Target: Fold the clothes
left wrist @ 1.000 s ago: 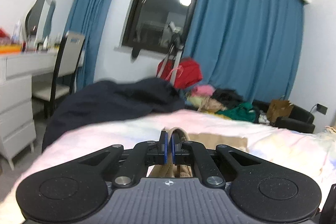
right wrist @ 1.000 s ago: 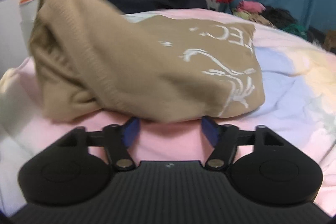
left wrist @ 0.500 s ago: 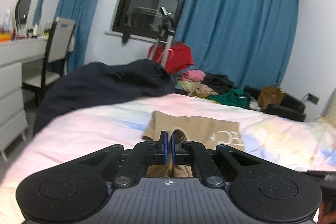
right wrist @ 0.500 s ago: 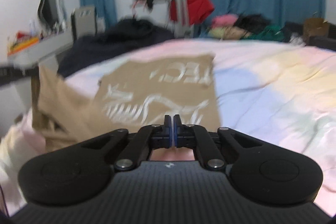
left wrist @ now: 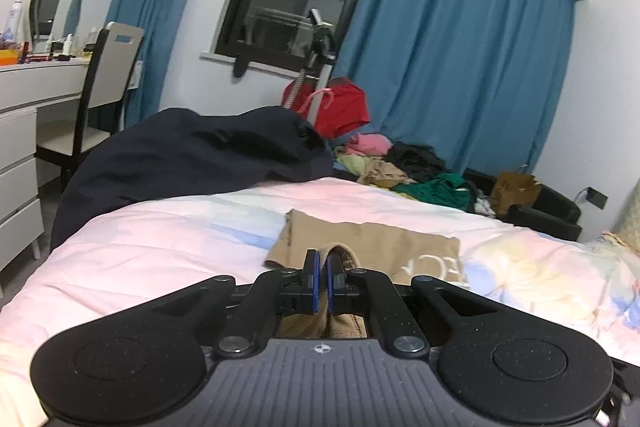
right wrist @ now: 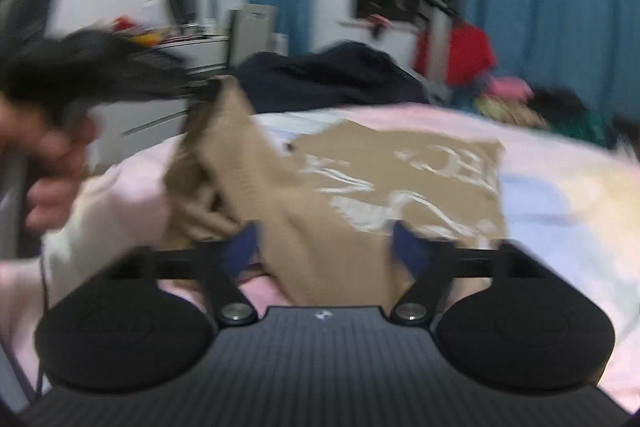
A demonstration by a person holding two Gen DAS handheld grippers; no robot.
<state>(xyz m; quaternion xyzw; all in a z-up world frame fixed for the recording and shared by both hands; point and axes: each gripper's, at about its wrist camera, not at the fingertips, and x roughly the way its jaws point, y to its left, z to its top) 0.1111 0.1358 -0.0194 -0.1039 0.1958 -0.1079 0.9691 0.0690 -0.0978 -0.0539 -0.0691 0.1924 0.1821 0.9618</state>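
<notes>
On my left wrist view, the gripper body hid the near part of the tan garment. The left gripper had its blue pads pressed together on a ribbed edge of it; the rest lay flat on the pink quilt, white lettering partly cut off.

My right wrist view was badly blurred. I saw the right gripper with fingers wide apart, tan cloth draped between them, the printed panel flat beyond, and one corner lifted by the other gripper.
</notes>
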